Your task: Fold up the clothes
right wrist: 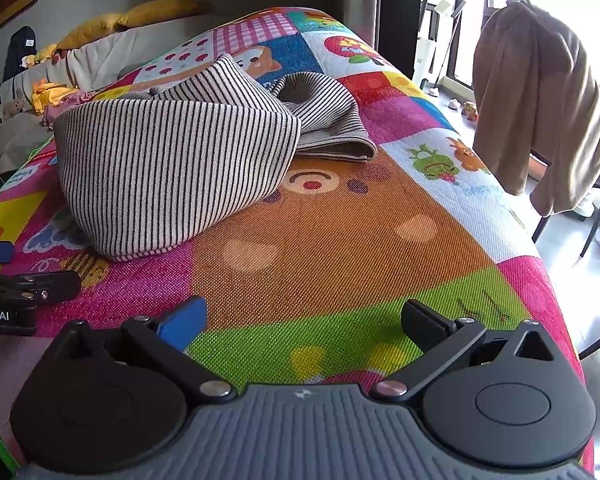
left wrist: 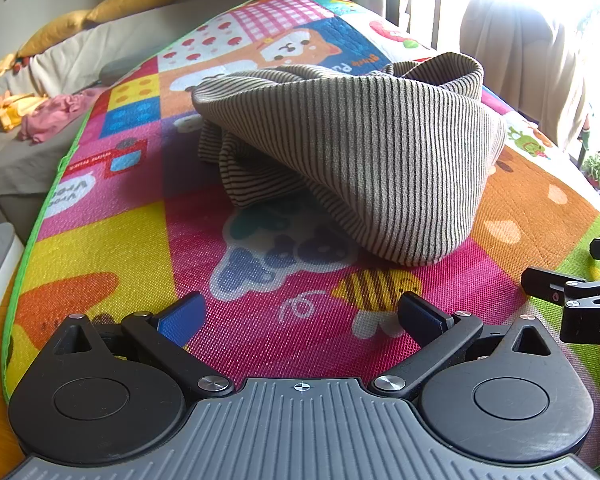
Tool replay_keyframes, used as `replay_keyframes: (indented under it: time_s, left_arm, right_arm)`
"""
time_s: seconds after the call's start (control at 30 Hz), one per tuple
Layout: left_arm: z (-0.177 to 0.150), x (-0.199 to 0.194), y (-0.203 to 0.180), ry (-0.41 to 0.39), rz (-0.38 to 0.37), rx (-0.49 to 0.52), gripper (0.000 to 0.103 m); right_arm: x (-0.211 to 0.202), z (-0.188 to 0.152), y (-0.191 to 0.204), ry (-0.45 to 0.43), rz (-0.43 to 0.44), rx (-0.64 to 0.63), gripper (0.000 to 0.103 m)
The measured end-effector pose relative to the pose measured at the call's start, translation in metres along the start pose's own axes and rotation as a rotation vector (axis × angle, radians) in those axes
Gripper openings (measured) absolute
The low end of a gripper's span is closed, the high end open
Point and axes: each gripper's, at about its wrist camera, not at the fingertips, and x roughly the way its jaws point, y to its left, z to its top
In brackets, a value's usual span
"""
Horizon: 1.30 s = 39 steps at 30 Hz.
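Left wrist view: striped garment [left wrist: 364,148] is lying bunched mid-mat [left wrist: 140,248], puffed up, near both tools but touching neither. Left gripper [left wrist: 300,316] and right gripper [right wrist: 304,320] are sitting low over the mat, jaws spread wide, holding nothing. Judgement: flattening comes first, so each should be pinching one near hem corner and pulling apart, keeping fingers low.

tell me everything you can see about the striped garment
The garment is a soft knit with thin dark stripes on beige. It lies unfolded in a rumpled heap on the colourful mat, one big fold bulging up toward the cameras, flatter folded layers behind it. Its hem curls at the near edge. Only the mat touches it; the left gripper and right gripper sit short of it, jaws open and empty.
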Motion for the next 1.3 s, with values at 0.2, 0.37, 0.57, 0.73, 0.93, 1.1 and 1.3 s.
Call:
replay_keyframes:
  time_s: [0.2,0.37,0.57,0.73,0.93,1.1,1.3]
  left_arm:
    - [0.000,0.000,0.000,0.000,0.000,0.000,0.103]
    - [0.000,0.000,0.000,0.000,0.000,0.000,0.103]
    - [-0.001,-0.001,0.000,-0.001,0.000,0.000,0.103]
    - [-0.001,-0.001,0.000,-0.001,0.000,0.000,0.103]
    - [0.000,-0.002,0.000,-0.001,-0.001,0.001,0.103]
    - [0.004,0.000,0.002,0.011,-0.025,0.041,0.103]
    - [0.006,0.002,0.004,0.014,-0.056,0.091,0.103]
  right_arm:
    - [-0.001,-0.001,0.001,-0.002,-0.001,-0.002,0.103]
    - [-0.001,0.000,0.000,-0.002,-0.002,-0.002,0.103]
    - [-0.001,0.000,0.000,-0.003,-0.002,-0.002,0.103]
    - [-0.001,-0.001,0.001,-0.004,-0.003,-0.002,0.103]
    - [-0.001,-0.001,0.001,-0.005,-0.002,-0.003,0.103]
    - [0.000,0.003,-0.002,0.018,0.024,-0.025,0.103]
    - [0.005,0.012,-0.007,0.064,0.085,-0.089,0.103]
